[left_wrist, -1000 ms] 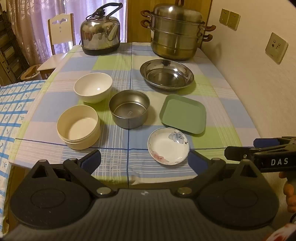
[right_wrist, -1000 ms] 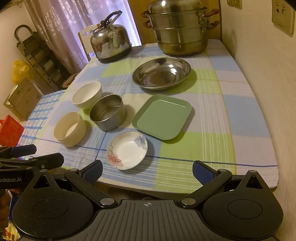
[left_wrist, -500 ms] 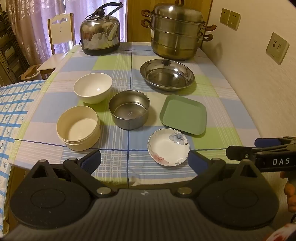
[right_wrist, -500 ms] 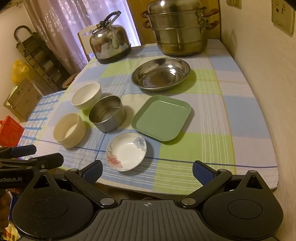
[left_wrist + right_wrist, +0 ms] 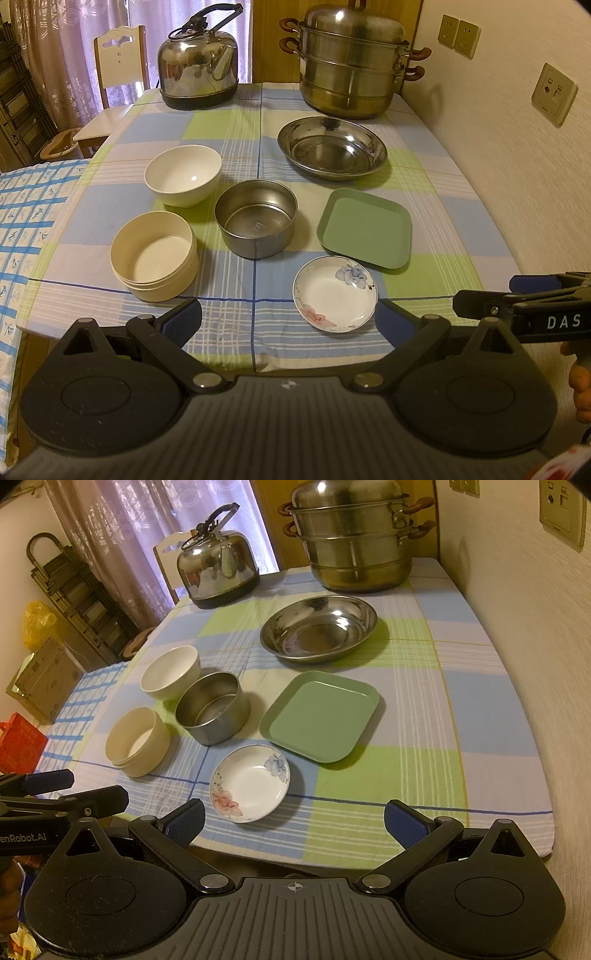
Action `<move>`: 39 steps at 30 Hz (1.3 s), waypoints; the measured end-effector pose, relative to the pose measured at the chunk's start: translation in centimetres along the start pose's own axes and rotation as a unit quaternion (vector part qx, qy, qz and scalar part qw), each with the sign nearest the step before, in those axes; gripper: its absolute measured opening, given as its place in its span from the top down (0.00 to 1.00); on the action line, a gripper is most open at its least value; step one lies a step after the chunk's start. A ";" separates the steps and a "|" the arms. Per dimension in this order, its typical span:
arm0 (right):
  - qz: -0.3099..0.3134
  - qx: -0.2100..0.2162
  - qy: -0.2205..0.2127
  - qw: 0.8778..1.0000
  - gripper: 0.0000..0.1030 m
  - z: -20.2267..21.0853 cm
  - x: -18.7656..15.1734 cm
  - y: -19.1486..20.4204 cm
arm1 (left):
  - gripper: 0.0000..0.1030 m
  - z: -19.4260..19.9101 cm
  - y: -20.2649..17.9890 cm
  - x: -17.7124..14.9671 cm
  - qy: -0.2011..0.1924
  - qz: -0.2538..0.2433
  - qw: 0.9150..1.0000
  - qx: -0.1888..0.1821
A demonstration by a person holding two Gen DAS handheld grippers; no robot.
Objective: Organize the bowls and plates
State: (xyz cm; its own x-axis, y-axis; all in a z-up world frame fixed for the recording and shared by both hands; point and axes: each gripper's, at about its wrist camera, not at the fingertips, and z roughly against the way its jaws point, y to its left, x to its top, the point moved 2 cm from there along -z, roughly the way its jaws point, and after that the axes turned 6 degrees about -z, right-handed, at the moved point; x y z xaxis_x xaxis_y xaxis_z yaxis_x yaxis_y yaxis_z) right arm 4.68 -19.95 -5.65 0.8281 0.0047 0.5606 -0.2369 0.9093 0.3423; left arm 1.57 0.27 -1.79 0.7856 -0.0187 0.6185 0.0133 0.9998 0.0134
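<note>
Left gripper [image 5: 290, 325]: jaws spread wide, nothing between them, held at the near edge of the table [image 5: 236, 343], clear of all ware. Right gripper [image 5: 293, 823]: likewise spread and empty, at the same near edge, just beside the left unit.

Nearest item to both tools: the small floral dish [image 5: 335, 298], lying directly ahead of the left gripper and slightly toward its right finger. In the right wrist view the same dish [image 5: 250, 782] sits ahead and toward the left finger. It therefore lies roughly between the two tools; neither has a clear advantage, though the dish looks marginally more centred to the left gripper.

Beyond the dish: green square plate [image 5: 365, 227] to the right, nearer the right gripper. Steel bowl [image 5: 256, 218] at centre. Cream container [image 5: 154, 254] and white bowl [image 5: 183, 174] to the left, nearer the left gripper. Large steel basin [image 5: 332, 147] farther back.

Assessment: no stacking has begun; all six pieces stand apart. The round dish has no long axis, so a rim grasp from the near side appears workable.
</note>
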 end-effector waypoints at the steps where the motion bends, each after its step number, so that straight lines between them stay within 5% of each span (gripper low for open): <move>1: 0.000 0.000 0.000 1.000 0.00 0.0 0.0 0.0 | 0.03 0.0 0.0 0.0 0.000 0.000 1.000 0.000; 39: -0.001 0.001 0.002 1.000 0.00 -0.3 0.2 -0.1 | 0.03 -1.3 -0.5 0.0 0.006 -0.001 1.000 -0.001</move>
State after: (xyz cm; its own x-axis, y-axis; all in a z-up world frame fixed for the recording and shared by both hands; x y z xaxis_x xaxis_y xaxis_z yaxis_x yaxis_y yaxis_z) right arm 5.00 -19.97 -5.79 0.8306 0.0037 0.5568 -0.2358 0.9083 0.3457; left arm 2.42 -0.27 -2.81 0.7926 -0.0206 0.6094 0.0162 0.9998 0.0127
